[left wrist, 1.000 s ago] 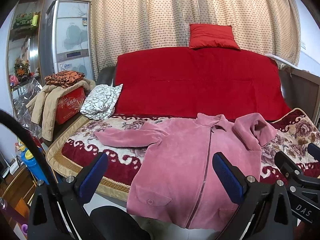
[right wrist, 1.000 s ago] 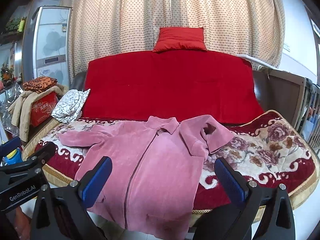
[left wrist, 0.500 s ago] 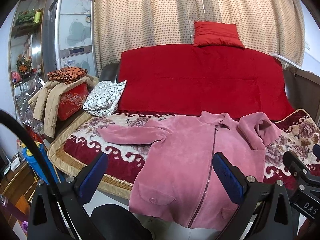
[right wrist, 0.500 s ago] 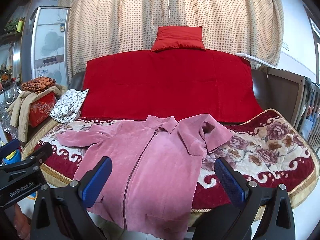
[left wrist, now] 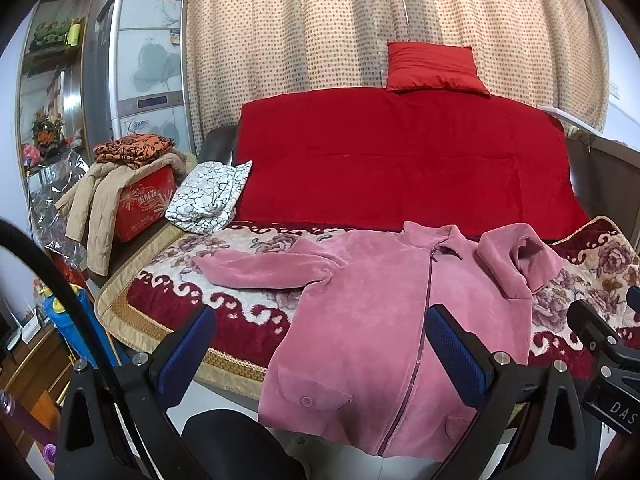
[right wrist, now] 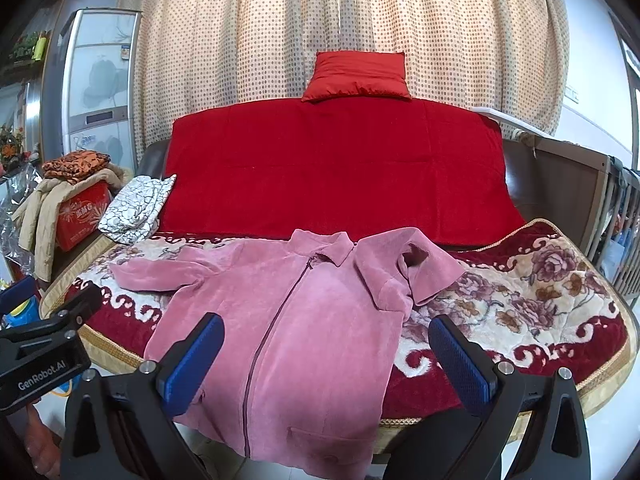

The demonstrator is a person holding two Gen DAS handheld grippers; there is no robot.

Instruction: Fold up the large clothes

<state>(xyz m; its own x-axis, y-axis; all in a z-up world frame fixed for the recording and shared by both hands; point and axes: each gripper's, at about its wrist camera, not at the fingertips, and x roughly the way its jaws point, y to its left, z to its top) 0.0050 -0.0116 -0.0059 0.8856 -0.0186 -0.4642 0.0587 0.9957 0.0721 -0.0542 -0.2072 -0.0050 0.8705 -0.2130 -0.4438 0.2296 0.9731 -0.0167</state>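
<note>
Jacket hem point(right wrist: 320, 452) (past sofa edge) unseen

Jacket point(left wrist: 384, 320): plain dusty pink, zip a darker mauve. Sofa blanket point(left wrist: 600, 264): cream ground with dark red borders, white scrolls, brownish roses and a gold woven edge. Back cover point(left wrist: 400, 160): solid red. Cushion point(left wrist: 434, 66): solid red. Curtain point(left wrist: 320, 28): cream with small brown dots. Folded cloth point(left wrist: 208, 196): white with black crackle lines. Box point(left wrist: 144, 204): red with pale lettering. Coat point(left wrist: 96, 200) draped on it: beige. Topmost garment point(left wrist: 134, 148): orange with black pattern. Left gripper point(left wrist: 320, 356) and right gripper point(right wrist: 326, 356): blue pads on black frames.
</note>
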